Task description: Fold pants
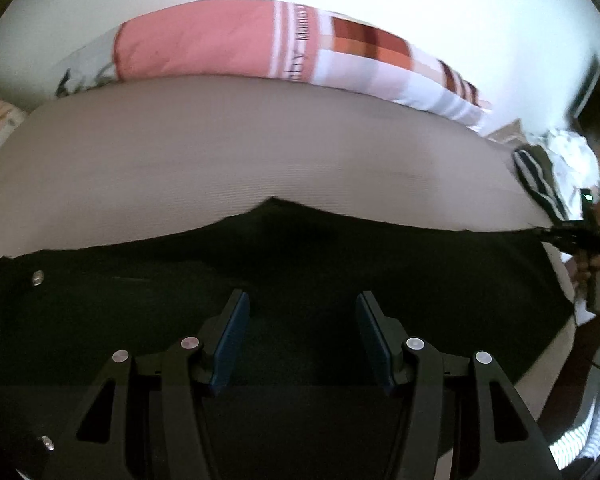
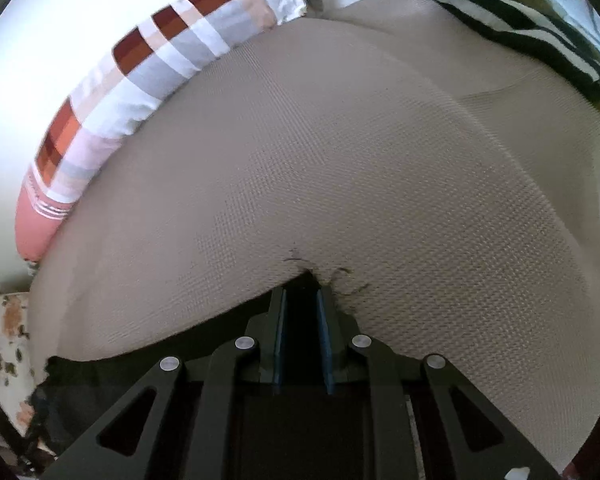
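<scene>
Black pants (image 1: pixel 300 256) lie flat on a beige textured bed sheet (image 1: pixel 240 152), with a metal button (image 1: pixel 38 277) at the left. My left gripper (image 1: pixel 302 304) is open and empty, its blue pads just above the pants. In the right wrist view my right gripper (image 2: pixel 302 294) is shut on an edge of the black pants (image 2: pixel 300 304), pressed down against the beige sheet (image 2: pixel 340 160). The right gripper also shows in the left wrist view (image 1: pixel 572 236) at the pants' far right edge.
A pink, white and orange checked pillow (image 1: pixel 260 44) lies along the white wall behind the bed. A black-and-white striped cloth (image 2: pixel 520 28) sits at the far right. A floral fabric (image 2: pixel 8 320) lies at the left edge.
</scene>
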Available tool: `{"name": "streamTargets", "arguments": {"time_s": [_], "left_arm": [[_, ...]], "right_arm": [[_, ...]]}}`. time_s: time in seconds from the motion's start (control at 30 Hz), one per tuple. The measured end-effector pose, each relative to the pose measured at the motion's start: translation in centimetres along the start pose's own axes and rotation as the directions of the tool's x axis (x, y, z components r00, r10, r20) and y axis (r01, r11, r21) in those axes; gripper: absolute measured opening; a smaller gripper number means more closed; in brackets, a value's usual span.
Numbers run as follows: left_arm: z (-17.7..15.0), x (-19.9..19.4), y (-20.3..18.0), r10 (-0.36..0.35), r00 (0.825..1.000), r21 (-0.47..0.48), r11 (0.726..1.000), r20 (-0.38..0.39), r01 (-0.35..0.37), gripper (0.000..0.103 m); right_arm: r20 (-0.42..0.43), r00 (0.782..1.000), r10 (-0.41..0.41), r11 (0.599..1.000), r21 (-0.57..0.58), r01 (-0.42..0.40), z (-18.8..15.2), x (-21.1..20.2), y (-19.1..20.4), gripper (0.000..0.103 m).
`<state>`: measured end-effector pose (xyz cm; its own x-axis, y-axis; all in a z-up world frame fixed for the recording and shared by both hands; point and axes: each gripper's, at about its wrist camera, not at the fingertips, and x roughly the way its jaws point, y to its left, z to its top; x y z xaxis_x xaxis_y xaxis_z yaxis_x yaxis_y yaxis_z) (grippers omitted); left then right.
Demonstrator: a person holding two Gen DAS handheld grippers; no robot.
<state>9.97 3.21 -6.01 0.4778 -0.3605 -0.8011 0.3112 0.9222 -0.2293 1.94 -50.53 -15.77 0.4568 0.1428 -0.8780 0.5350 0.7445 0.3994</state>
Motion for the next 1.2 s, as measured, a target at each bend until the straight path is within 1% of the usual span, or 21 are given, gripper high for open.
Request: {"name": "streamTargets", "arguments": {"time_s": [0.1, 0.2, 0.3, 0.33, 0.37, 0.4, 0.5, 0.57, 0.67, 0.73, 0.77, 0.83, 0.87, 0.9, 0.93, 0.97, 1.03, 1.07, 1.13, 1.17, 1.2], "left_arm": [[-0.3, 0.3, 0.5, 0.014, 1.0, -0.009, 1.0, -0.007, -0.014, 0.057], [-0.7, 0.6, 0.8, 0.026, 1.0, -0.001, 1.0, -0.012, -0.026, 0.057], [-0.7, 0.9, 0.6, 0.035, 0.999, 0.009, 0.999, -0.017, -0.035, 0.057], [-0.7, 1.0, 0.6, 0.039, 0.999, 0.012, 0.999, -0.019, -0.039, 0.057], [-0.6, 1.0, 0.5, 0.039, 0.999, 0.015, 0.999, -0.019, -0.039, 0.057], [-0.6, 1.0, 0.5, 0.038, 0.999, 0.014, 0.999, -0.015, -0.038, 0.057], [-0.5, 0.6, 0.7, 0.049, 0.999, 0.017, 0.999, 0.005, -0.049, 0.057], [-0.3, 0.4, 1.1, 0.058, 0.998, 0.015, 0.998, 0.021, -0.058, 0.057], [-0.2, 0.6, 2.1, 0.083, 0.996, -0.007, 0.997, 0.026, -0.083, 0.057], [-0.2, 1.0, 2.9, 0.077, 0.997, -0.02, 0.997, 0.022, -0.076, 0.057], [-0.2, 1.4, 3.3, 0.067, 0.998, -0.027, 0.997, 0.01, -0.067, 0.057], [-0.3, 2.3, 3.8, 0.078, 0.997, -0.029, 0.996, -0.014, -0.079, 0.057], [-0.4, 2.7, 3.9, 0.086, 0.996, -0.019, 0.996, -0.013, -0.086, 0.057], [-0.5, 2.8, 3.9, 0.095, 0.995, -0.004, 0.995, -0.002, -0.095, 0.057], [-0.3, 3.0, 3.9, 0.099, 0.995, 0.004, 0.995, 0.001, -0.099, 0.057], [-0.1, 2.9, 3.8, 0.1, 0.995, 0.006, 0.995, -0.004, -0.1, 0.057], [0.1, 2.6, 3.9, 0.088, 0.996, 0.003, 0.996, -0.015, -0.088, 0.057], [0.2, 2.1, 4.1, 0.081, 0.997, 0.0, 0.997, -0.014, -0.081, 0.057], [0.2, 1.0, 4.3, 0.072, 0.997, -0.002, 0.997, 0.007, -0.072, 0.057], [0.2, 0.5, 4.4, 0.075, 0.997, 0.001, 0.997, 0.013, -0.075, 0.057], [0.1, -0.1, 4.6, 0.082, 0.996, 0.005, 0.997, 0.019, -0.082, 0.057]], "right_arm": [[0.014, 1.0, 0.004, 1.0, -0.026, -0.004, -0.1, -0.7, 0.6, 0.016], [-0.01, 1.0, 0.028, 0.999, -0.046, -0.028, -0.4, -0.6, 0.8, 0.016], [-0.035, 0.999, 0.001, 0.998, -0.065, -0.004, -0.6, 0.3, 0.8, 0.016], [-0.023, 1.0, -0.003, 0.998, -0.066, 0.001, -0.7, 0.3, 0.8, 0.013], [-0.002, 1.0, -0.007, 0.997, -0.072, 0.007, -0.8, 0.1, 1.0, 0.005], [0.015, 1.0, -0.009, 0.997, -0.081, 0.01, -0.9, -0.3, 1.2, 0.004], [0.114, 0.991, -0.065, 0.987, -0.138, 0.081, -1.3, -1.7, 2.1, 0.002], [0.146, 0.983, -0.114, 0.979, -0.151, 0.136, -1.5, -1.4, 2.3, 0.002], [0.126, 0.978, -0.166, 0.973, -0.14, 0.183, -1.4, 0.6, 1.8, 0.002], [0.138, 0.975, -0.175, 0.972, -0.134, 0.193, -1.1, 0.8, 1.6, 0.002], [0.128, 0.977, -0.17, 0.975, -0.118, 0.186, -0.8, 0.8, 1.4, 0.003], [0.106, 0.978, -0.179, 0.976, -0.11, 0.19, -0.6, 0.7, 1.3, 0.007], [0.102, 0.976, -0.192, 0.973, -0.112, 0.203, -0.4, 0.7, 1.6, 0.015], [0.097, 0.969, -0.227, 0.964, -0.119, 0.238, -0.5, 0.4, 1.9, 0.023], [0.107, 0.962, -0.252, 0.955, -0.131, 0.265, -0.6, -0.2, 2.4, 0.023], [0.124, 0.958, -0.257, 0.951, -0.144, 0.273, -0.9, -0.9, 3.1, 0.023], [0.152, 0.958, -0.242, 0.947, -0.18, 0.268, -1.2, -2.0, 4.8, 0.023], [0.156, 0.967, -0.203, 0.946, -0.224, 0.235, -1.6, -2.6, 6.7, 0.023], [0.123, 0.985, -0.122, 0.943, -0.294, 0.153, -2.2, -2.7, 9.8, 0.023], [0.081, 0.995, -0.054, 0.931, -0.357, 0.079, -2.9, -2.3, 12.8, 0.023], [0.05, 0.999, -0.013, 0.916, -0.4, 0.032, -3.4, -1.8, 14.8, 0.023]]}}
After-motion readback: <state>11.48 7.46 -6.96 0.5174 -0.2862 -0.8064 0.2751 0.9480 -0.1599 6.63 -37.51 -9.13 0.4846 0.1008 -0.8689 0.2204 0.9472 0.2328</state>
